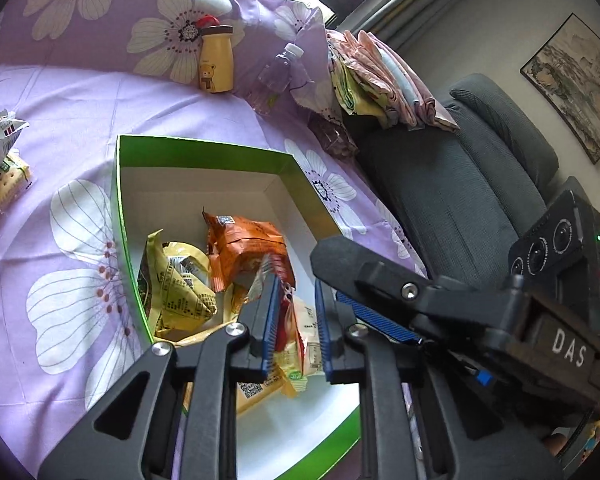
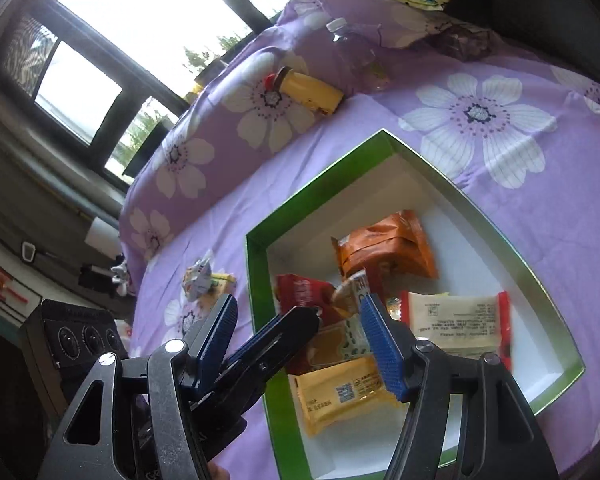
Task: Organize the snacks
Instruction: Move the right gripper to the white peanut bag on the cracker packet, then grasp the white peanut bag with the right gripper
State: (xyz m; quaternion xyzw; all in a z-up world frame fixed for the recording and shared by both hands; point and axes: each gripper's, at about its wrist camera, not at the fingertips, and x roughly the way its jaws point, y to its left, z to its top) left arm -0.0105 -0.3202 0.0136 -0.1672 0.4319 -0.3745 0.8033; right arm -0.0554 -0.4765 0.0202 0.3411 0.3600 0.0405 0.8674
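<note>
Two grippers hang over the green-rimmed box (image 1: 204,152) on the flowered purple sheet (image 1: 60,140). Our left gripper (image 1: 294,320) has its blue pads nearly together around the crimped edge of a red-and-white snack packet (image 1: 290,312), which dangles above the packets already in the box. Our right gripper (image 2: 300,328) stands open and holds nothing, with the left gripper's tip crossing between its fingers.

Inside the box lie an orange packet (image 1: 244,248), a yellow-green packet (image 1: 180,292) near the left wall, and pale yellow packets under the held one. Loose cracker packets (image 1: 0,160) wait near the sheet's left edge, well apart from the box.

We judge the pinch thin: only a narrow seam sits between the pads, so the packet could slip out early or swing against the box wall. Both tools crowd the same near corner, and a collision there might nudge the light cardboard box across the soft sheet.
</note>
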